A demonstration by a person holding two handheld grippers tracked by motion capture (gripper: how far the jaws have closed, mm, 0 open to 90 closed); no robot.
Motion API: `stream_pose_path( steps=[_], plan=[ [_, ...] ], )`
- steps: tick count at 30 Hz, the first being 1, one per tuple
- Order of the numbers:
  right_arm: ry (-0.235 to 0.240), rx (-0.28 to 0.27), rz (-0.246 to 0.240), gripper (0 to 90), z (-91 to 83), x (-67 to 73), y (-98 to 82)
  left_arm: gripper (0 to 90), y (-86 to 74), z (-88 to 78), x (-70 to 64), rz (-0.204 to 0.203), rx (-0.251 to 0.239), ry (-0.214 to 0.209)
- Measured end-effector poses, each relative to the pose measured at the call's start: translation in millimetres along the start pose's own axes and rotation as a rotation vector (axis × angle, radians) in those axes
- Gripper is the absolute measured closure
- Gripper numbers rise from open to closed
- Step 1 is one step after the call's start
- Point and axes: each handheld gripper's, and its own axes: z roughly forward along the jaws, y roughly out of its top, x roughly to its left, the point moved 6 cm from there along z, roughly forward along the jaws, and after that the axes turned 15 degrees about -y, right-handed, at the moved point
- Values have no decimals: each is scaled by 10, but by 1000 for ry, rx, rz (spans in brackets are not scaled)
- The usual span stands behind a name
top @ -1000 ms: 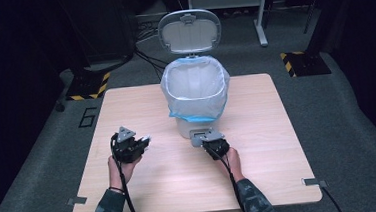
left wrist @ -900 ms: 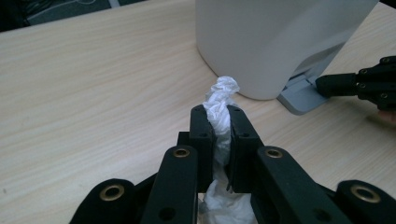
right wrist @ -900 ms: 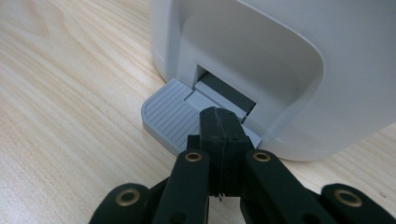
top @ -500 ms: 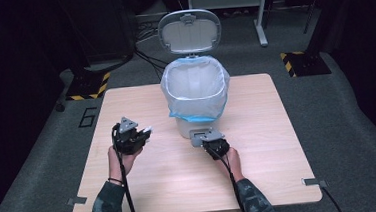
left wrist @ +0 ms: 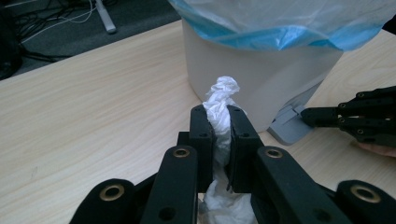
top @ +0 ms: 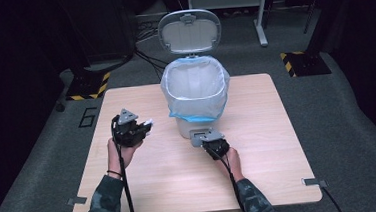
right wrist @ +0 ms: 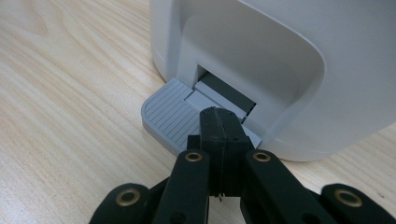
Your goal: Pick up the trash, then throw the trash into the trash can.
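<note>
While right gripper [right wrist: 219,122] presses pedal [right wrist: 170,116] clenched, left gripper [left wrist: 219,116] clamps tissue [left wrist: 220,100], beside bin [top: 195,93]

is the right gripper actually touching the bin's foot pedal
Touching. In the right gripper view the right gripper, jaws shut together, rests its tips on the grey pedal at the base of the bin, with no gap visible.

Wooden table [top: 146,189]; white pedal bin [top: 190,128] standing on it.
</note>
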Motion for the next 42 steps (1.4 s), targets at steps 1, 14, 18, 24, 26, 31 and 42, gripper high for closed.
stream_pose_path(
  steps=[1, 14, 18, 24, 26, 31, 42],
  plan=[
    [0, 0, 0, 900, 0, 0, 0, 827, 13, -1, -2, 5, 7, -3],
    [2, 2, 5, 900, 1, -2, -1, 827, 296, -42, -5, 50, 17, 10],
    [1, 7, 4, 900, -1, -7, -6, 827, 396, -65, -12, 45, 6, -17],
    [5, 1, 10, 900, -2, 5, 2, 827, 513, -83, -23, 61, 9, -20],
    [2, 1, 4, 900, 1, -4, -1, 827, 545, -77, -25, 64, 8, -19],
    [3, 2, 5, 900, 1, -5, -1, 827, 628, -63, -28, 73, 8, -21],
    [4, -1, 10, 900, -2, 8, 4, 827, 904, -111, -93, 103, 2, -33]
  ],
)
